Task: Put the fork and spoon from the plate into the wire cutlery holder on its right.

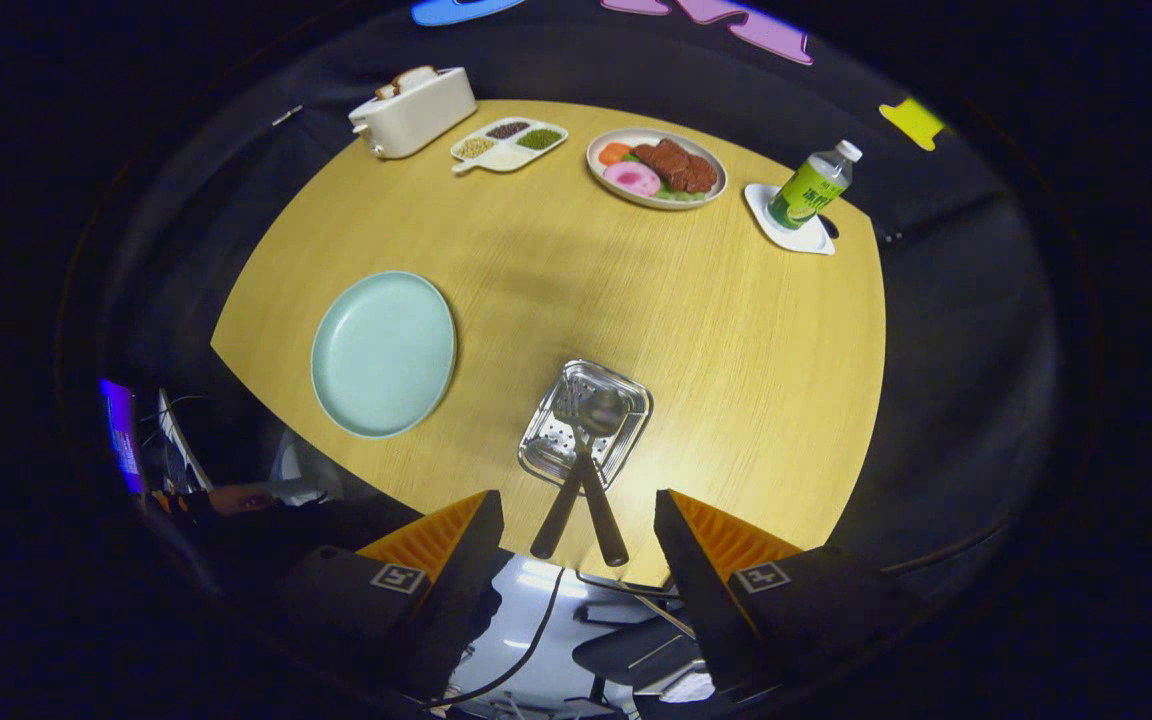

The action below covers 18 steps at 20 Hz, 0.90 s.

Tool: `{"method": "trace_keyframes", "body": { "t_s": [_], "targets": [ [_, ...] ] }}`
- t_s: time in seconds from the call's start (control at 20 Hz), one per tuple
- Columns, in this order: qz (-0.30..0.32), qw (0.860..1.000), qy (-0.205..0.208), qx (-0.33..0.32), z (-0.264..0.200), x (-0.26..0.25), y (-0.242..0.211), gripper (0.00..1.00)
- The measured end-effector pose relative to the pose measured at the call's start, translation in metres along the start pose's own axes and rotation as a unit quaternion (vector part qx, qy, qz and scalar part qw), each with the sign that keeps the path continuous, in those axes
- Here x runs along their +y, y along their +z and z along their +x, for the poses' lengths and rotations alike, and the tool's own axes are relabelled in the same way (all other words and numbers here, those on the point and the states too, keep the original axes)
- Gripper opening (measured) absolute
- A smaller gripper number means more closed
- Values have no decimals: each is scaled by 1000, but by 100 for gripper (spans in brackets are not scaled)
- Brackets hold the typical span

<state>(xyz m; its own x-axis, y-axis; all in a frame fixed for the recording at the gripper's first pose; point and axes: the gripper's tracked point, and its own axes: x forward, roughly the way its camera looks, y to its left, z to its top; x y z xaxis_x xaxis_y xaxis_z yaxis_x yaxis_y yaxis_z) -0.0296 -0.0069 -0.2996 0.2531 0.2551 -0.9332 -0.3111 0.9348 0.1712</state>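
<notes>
A pale green plate lies bare on the wooden table, to the left of the fingers and beyond them. To its right stands the perforated metal cutlery holder. The fork and the spoon rest inside it, heads down. Their dark handles cross and stick out over the holder's near rim toward me. My gripper hangs open above the table's near edge, one finger on each side of the handle ends, touching neither.
At the far side of the table are a white toaster with bread, a divided snack dish, a plate of food and a bottle on a white coaster. A person's hand rests below the table's left edge.
</notes>
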Motion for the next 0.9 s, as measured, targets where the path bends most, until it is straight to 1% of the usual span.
{"method": "trace_keyframes", "body": {
  "t_s": [0.1,0.2,0.4,0.55,0.75,0.9],
  "targets": [
    [13,999,-13,-50,-12,6,7,98],
    [28,994,-32,-102,-27,10,16,98],
    [49,977,-48,-201,-64,25,39,99],
    [67,957,-50,-277,-91,38,62,99],
    [75,923,-60,-374,-125,45,79,99],
    [72,901,-68,-422,-143,48,83,99]
  ]
}}
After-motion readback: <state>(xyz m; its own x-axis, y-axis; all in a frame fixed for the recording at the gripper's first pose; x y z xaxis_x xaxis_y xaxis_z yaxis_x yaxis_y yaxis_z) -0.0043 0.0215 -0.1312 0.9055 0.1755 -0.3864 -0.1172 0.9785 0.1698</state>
